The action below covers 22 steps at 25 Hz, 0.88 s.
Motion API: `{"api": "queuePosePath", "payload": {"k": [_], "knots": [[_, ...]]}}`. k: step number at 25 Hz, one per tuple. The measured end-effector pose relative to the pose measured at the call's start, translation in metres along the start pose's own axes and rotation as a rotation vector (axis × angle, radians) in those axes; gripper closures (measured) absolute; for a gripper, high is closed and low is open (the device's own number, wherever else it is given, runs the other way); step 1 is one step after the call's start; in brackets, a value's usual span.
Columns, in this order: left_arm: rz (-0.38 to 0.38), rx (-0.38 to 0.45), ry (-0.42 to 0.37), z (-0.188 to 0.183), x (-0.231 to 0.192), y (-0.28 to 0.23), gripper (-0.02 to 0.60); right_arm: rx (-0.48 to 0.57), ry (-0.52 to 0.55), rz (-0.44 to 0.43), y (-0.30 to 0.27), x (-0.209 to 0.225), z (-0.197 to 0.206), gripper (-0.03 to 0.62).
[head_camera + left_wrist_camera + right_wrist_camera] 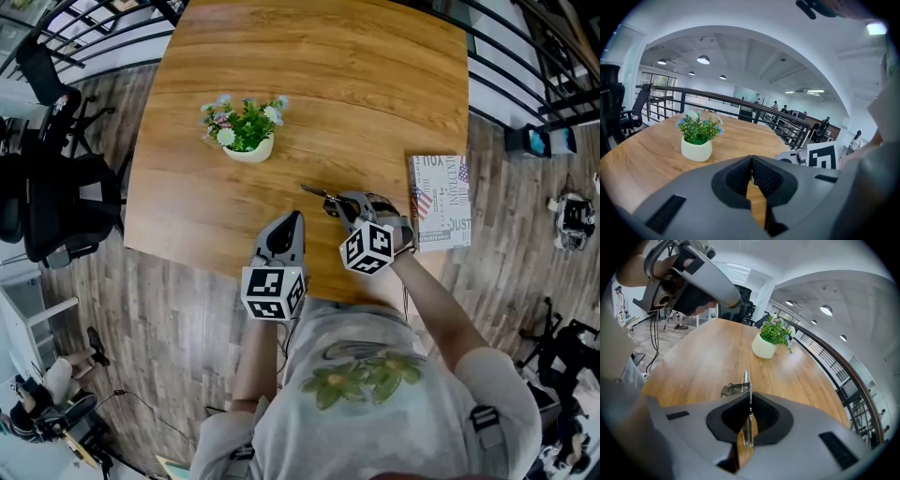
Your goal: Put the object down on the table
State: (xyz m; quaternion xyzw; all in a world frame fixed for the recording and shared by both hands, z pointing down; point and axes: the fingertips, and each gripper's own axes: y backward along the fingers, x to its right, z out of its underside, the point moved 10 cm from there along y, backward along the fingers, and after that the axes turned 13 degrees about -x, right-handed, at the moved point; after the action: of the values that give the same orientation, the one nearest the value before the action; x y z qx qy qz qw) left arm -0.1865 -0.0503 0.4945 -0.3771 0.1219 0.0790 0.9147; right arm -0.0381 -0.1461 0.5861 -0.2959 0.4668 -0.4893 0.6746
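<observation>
A thin silvery metal tool [746, 380] sticks out forward from my right gripper [750, 401], whose jaws are shut on its rear part. In the head view the tool [315, 192] shows as a dark sliver over the wooden table [375, 84], pointing left and away, and the right gripper [334, 202] is near the table's front edge. I cannot tell whether the tool touches the wood. My left gripper [292, 221] is beside it to the left, over the front edge. Its jaws [751, 158] are shut with nothing between them.
A white pot of small flowers [246, 131] stands at the left middle of the table. A book [441, 202] lies at the right edge. Black office chairs [56, 197] stand on the floor to the left, and a railing [525, 56] runs behind.
</observation>
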Motion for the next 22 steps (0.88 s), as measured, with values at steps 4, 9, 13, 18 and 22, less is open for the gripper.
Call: {"api": "queuePosePath", "payload": {"k": [4,9,13,18,22], "knots": [[0.005,-0.004,0.000,0.000,0.000,-0.003,0.566,-0.019,0.012,-0.007,-0.007,-0.004,0.002,0.579],[0.008,-0.005,0.002,0.000,-0.002,-0.003,0.566,-0.031,0.045,0.006,-0.011,-0.009,0.000,0.579],[0.011,-0.006,0.002,0.001,-0.001,-0.005,0.566,-0.024,0.059,0.017,-0.013,-0.012,0.000,0.577],[0.017,-0.008,0.001,0.002,-0.001,-0.007,0.566,-0.022,0.073,0.020,-0.016,-0.016,-0.001,0.569],[0.019,-0.011,0.001,0.002,-0.002,-0.005,0.566,-0.032,0.091,0.007,-0.018,-0.022,-0.002,0.551]]}}
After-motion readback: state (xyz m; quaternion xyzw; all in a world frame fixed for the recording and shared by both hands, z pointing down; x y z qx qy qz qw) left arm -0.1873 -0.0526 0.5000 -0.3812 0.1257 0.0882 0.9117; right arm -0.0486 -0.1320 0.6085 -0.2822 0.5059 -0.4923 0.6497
